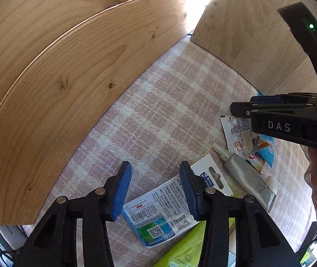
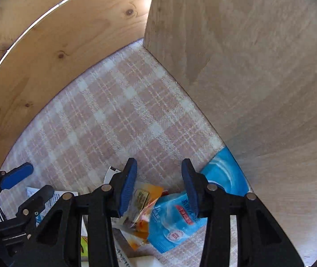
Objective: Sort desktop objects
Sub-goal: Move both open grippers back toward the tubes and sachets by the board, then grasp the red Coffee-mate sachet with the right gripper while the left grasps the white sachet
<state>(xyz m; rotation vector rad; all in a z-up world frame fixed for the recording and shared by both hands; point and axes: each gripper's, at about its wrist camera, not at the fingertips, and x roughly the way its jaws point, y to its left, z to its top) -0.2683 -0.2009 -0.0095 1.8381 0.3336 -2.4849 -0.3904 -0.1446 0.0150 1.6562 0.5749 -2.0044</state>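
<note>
Lower edges of both views are blocked by black gripper linkage, so much of the clutter is cut off. Left gripper (image 1: 155,189) points down over the worktop (image 1: 158,111), covered by a pink-white checked cloth; its blue pads stand apart, nothing visibly pinched, though a white-blue carded pack (image 1: 160,213) with barcode and QR codes lies flat under and between them; contact cannot be told. Just right of that gripper lies a grey tube (image 1: 247,178) with a clear nozzle, its lower end cropped by the linkage. A green packet (image 1: 187,244) below the carded pack is mostly hidden. Right gripper (image 2: 158,187) also points down, pads apart, over a heap: a blue wipes packet (image 2: 176,220) between and below the pads, an orange sachet (image 2: 145,198) by the left pad, text unreadable. Whether the pads touch either is unclear. A second blue packet (image 2: 227,175) sits just right of that gripper against a wooden panel (image 2: 247,66), partly covered. A pine board (image 1: 58,77) walls the far left side. No container visible; items lie loose on cloth. A hand (image 1: 316,178) shows at the left view's right edge, cropped.
</note>
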